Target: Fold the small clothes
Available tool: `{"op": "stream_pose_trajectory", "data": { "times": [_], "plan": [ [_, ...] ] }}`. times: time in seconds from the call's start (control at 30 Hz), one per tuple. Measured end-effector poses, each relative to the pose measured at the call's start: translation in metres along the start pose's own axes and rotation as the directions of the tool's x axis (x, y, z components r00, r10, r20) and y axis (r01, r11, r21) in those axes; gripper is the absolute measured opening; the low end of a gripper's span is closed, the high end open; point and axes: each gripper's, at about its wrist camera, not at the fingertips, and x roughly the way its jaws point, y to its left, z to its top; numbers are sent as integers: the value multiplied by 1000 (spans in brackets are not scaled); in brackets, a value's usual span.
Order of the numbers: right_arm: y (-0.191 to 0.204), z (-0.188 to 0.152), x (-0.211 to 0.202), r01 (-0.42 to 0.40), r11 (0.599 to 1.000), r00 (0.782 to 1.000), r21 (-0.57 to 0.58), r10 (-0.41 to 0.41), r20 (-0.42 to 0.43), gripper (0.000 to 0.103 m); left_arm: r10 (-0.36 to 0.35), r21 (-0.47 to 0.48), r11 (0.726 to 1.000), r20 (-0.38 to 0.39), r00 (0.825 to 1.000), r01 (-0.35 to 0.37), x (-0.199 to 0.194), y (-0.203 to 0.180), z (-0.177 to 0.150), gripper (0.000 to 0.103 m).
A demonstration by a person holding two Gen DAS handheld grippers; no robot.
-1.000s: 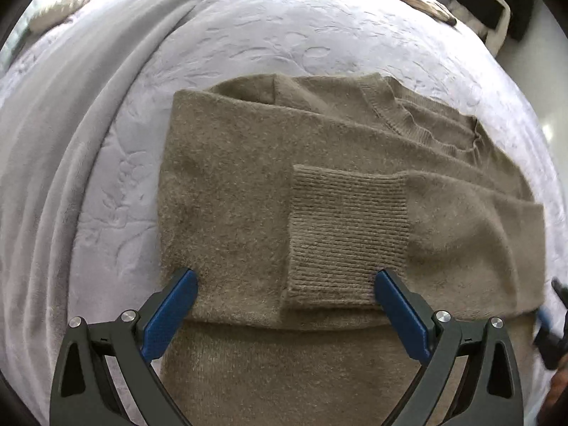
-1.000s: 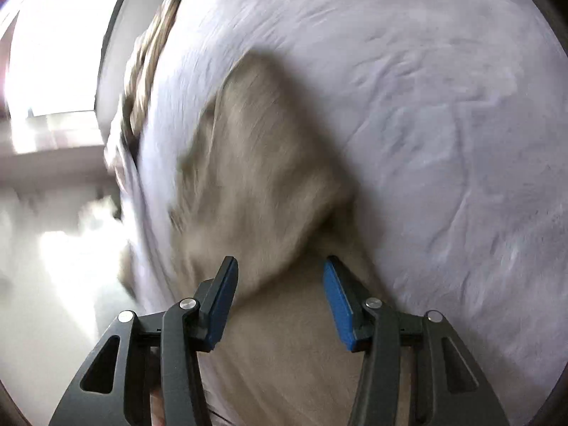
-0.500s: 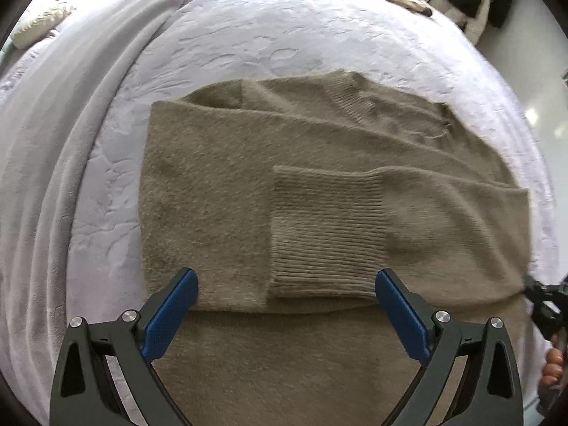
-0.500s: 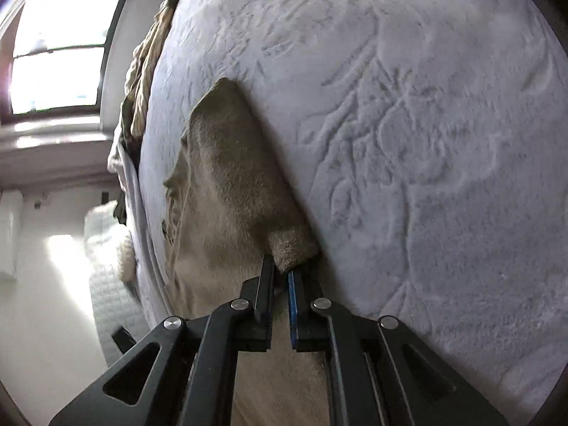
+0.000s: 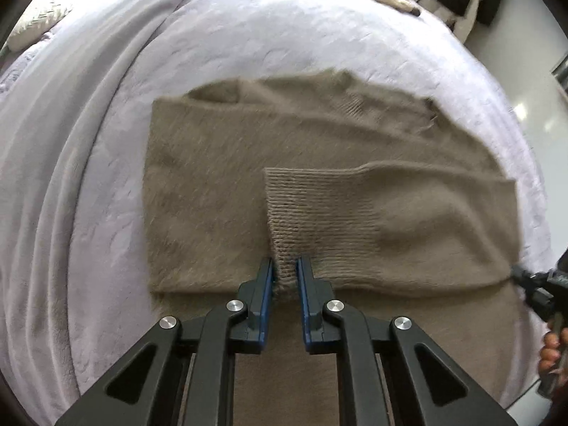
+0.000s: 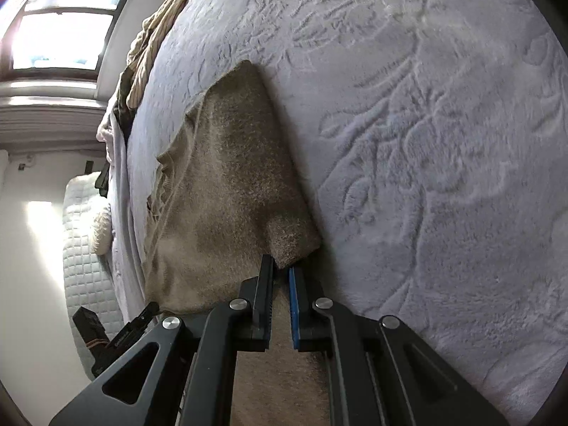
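A tan sweater (image 5: 220,191) is lying partly folded on a pale embossed bedspread (image 5: 269,35), one ribbed cuff (image 5: 312,209) resting across its body. The left gripper (image 5: 285,273) is pinching the cuff's near corner, while the right gripper (image 6: 281,274) is clenching the sweater's folded edge (image 6: 294,245) beside bare bedspread.

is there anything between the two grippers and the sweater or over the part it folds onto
Nothing visible. The left gripper is shut on the ribbed cuff, the right gripper on the sweater corner. The sweater's far half shows only the folded sleeve.
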Motion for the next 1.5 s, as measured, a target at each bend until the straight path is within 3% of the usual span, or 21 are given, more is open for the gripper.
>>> {"op": "stream_pose_trajectory", "data": {
  "times": [0.17, 0.23, 0.27, 0.3, 0.37, 0.5, 0.6, 0.7, 0.83, 0.97, 1.0, 1.07, 1.1, 1.17, 1.2, 1.27, 1.3, 1.5],
  "plan": [
    [5, 0, 0, 36, 999, 999, -30, -36, -12, 9, 91, 15, 996, 28, 995, -91, -7, -3, -2, 17],
    [12, 0, 1, 57, 997, 998, -51, -58, -26, 11, 113, 12, 994, 7, 994, -113, -9, -5, -4, 59],
    [13, 0, 1, 62, 997, 998, -52, -64, -30, 11, 136, 6, 991, 9, 991, -136, -10, -5, -5, 90],
    [14, -1, 0, 69, 996, 997, -53, -71, -34, 12, 166, 0, 986, 39, 985, -166, -16, -5, -8, 93],
    [16, -2, -3, 89, 994, 995, -58, -91, -36, 16, 166, 6, 986, 26, 986, -166, -17, -1, -11, 93],
    [24, -8, -11, 133, 987, 990, -94, -137, -37, 48, 166, -29, 986, -18, 986, -167, -19, 9, -18, 93],
    [38, -9, -21, 189, 967, 982, -169, -188, 20, 49, 162, -57, 985, -32, 986, -164, -22, 16, -23, 93],
    [46, 8, -22, 190, 960, 981, -206, -181, 63, 49, 169, -71, 983, -40, 985, -171, -23, 22, -28, 93],
    [23, 47, 1, 138, 983, 990, -121, -134, 37, 49, 165, -82, 982, -47, 985, -169, -24, 24, -31, 93],
    [-2, 66, 12, -39, 999, 999, -11, 39, -19, 49, 125, -108, 985, -65, 990, -132, -22, 27, -36, 93],
    [-6, 68, 12, -73, 997, 997, 16, 73, -34, 49, 121, -113, 985, -66, 991, -127, -22, 28, -36, 93],
    [-6, 71, 9, -143, 989, 988, 36, 145, -59, 10, 121, -119, 985, -47, 992, -126, -25, 25, -33, 93],
    [0, 70, 4, -146, 989, 988, 3, 146, -54, 8, 121, -121, 985, -37, 992, -124, -26, 24, -31, 93],
    [20, 67, -4, -79, 989, 997, -126, 75, -35, 8, 120, -125, 984, -36, 992, -124, -22, 22, -26, 93],
    [28, 66, -3, 0, 982, 1000, -191, -5, -27, 8, 120, -126, 984, -40, 992, -124, -20, 21, -24, 93],
    [36, 63, 10, 171, 937, 983, -305, -185, -17, 8, 128, -128, 983, -48, 991, -134, -18, 21, -20, 93],
    [36, 61, 18, 203, 922, 975, -328, -223, -23, 8, 134, -128, 982, -42, 990, -138, -19, 22, -18, 93],
    [28, 56, 17, 205, 936, 976, -287, -219, -17, 10, 146, -159, 977, 9, 989, -143, -24, 55, 14, 93]
  ]
}}
